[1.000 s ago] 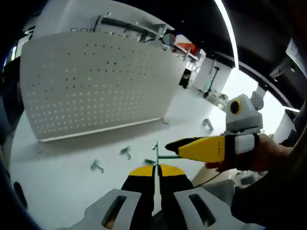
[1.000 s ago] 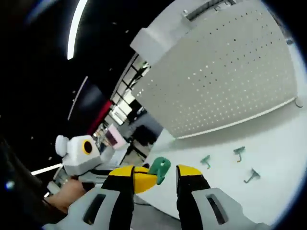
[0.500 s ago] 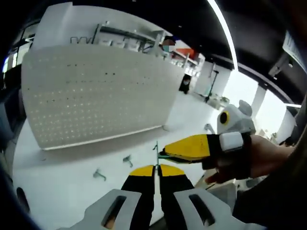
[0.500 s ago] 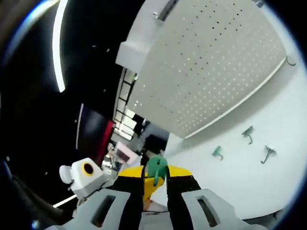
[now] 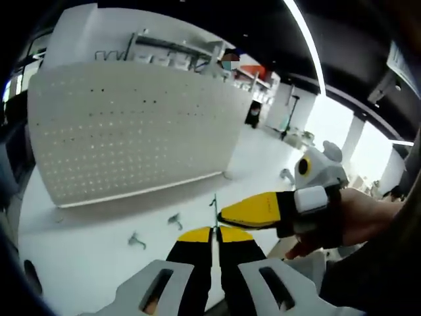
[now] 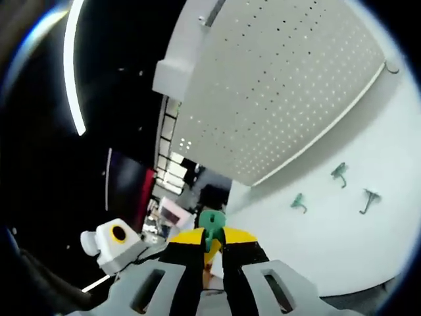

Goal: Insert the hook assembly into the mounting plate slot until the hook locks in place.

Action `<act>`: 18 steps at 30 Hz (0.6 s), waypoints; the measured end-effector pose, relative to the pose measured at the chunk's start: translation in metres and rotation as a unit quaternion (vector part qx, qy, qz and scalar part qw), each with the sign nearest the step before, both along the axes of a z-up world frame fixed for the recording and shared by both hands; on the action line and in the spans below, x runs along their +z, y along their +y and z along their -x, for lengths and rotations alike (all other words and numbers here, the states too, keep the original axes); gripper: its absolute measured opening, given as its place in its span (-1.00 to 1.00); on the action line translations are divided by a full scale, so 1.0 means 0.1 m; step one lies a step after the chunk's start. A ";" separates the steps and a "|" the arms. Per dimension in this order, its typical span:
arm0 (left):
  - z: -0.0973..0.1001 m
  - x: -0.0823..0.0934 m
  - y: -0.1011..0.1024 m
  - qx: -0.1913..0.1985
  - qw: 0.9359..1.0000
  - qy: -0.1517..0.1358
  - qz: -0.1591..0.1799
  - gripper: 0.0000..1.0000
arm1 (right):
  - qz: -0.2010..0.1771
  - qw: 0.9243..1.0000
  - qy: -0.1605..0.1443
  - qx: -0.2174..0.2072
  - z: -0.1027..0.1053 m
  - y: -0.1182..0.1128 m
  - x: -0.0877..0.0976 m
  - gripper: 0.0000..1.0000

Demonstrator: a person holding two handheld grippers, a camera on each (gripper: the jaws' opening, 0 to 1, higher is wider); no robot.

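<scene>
In the left gripper view my left gripper (image 5: 214,232) is shut on a thin green hook (image 5: 214,205) that stands up edge-on from its yellow tips. My right gripper (image 5: 223,214) reaches in from the right in a gloved hand and its tips meet that hook. In the right gripper view my right gripper (image 6: 210,236) is shut on the rounded green part of the hook (image 6: 212,220). The white perforated mounting plate (image 5: 131,125) stands upright on the table behind, also seen as the mounting plate (image 6: 283,85) in the right gripper view.
Loose green hooks lie on the white table (image 5: 79,263) below the plate: one hook (image 5: 137,240), a second hook (image 5: 174,219), a third hook (image 5: 284,174). The right gripper view has hooks (image 6: 340,171) too. Shelving and a dark ceiling stand beyond.
My right gripper went from open around the green hook to shut on it, and moved in closer to my left gripper. The left gripper kept its hold.
</scene>
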State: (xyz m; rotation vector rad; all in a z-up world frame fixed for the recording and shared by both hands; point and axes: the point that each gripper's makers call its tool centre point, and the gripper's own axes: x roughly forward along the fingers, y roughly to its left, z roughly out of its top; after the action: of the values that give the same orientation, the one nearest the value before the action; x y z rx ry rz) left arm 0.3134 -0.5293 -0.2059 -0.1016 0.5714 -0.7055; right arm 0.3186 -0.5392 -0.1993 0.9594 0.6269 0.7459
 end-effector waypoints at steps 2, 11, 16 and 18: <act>0.00 -0.01 0.00 -0.001 1.000 -0.001 -0.004 -0.97 | -0.001 1.000 0.000 0.004 0.00 0.02 0.01 -0.92; -0.01 -0.03 -0.02 -0.003 1.000 -0.015 -0.025 -0.97 | -0.015 1.000 0.026 0.000 -0.01 0.01 -0.04 -0.98; -0.03 -0.02 -0.03 0.001 0.999 -0.020 -0.026 -0.97 | -0.017 0.999 0.026 -0.007 -0.03 -0.01 -0.03 -0.98; -0.03 -0.03 -0.03 0.001 0.999 -0.021 -0.028 -0.97 | -0.001 1.000 0.013 -0.004 -0.04 -0.01 -0.01 -0.98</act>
State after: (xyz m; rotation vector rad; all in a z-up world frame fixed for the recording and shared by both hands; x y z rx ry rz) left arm 0.3169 -0.5318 -0.2085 -0.0342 0.5501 -0.6877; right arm 0.3222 -0.5398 -0.2004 0.9745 0.6458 0.7282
